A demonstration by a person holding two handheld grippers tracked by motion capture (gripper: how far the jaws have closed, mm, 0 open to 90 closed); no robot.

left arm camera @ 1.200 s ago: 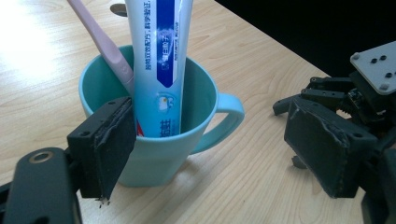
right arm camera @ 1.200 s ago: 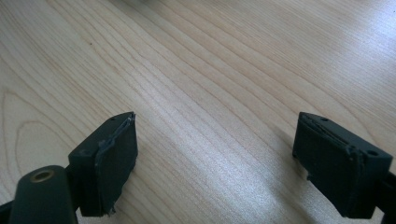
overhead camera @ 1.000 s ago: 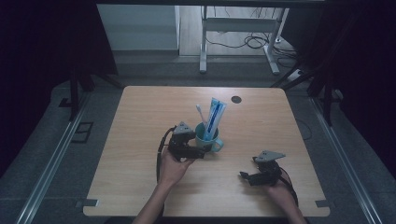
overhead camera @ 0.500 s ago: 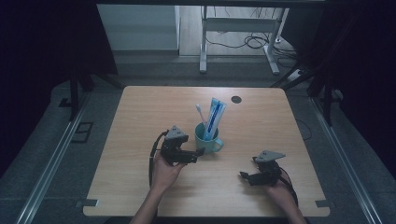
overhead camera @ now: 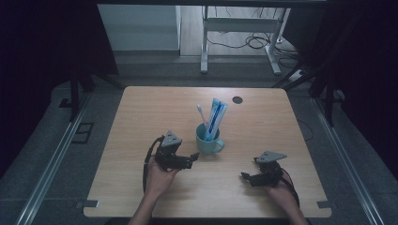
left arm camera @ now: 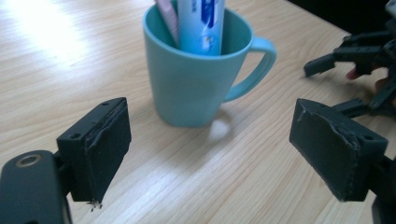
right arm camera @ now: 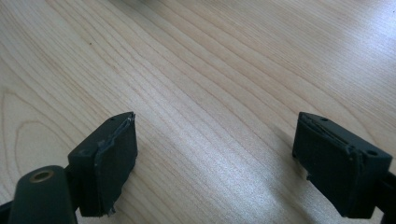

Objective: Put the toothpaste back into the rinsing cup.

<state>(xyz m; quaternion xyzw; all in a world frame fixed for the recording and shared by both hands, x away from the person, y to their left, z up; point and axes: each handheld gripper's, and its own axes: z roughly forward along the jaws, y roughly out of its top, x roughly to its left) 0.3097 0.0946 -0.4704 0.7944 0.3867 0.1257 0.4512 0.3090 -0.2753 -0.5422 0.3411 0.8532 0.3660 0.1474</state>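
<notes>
My left gripper [left arm camera: 210, 154] gapes just short of the mug [left arm camera: 196, 74]; its toothpaste [left arm camera: 201, 23] is cut off above. My right gripper [right arm camera: 215, 163] gapes over bare table [right arm camera: 210, 70].

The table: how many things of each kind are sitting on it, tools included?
Teal mug: 1
Toothpaste tube: 1
Toothbrush: 1
Hand-held tools: 2, left tool, right tool
Dark round spot on the table: 1
Total: 6
</notes>
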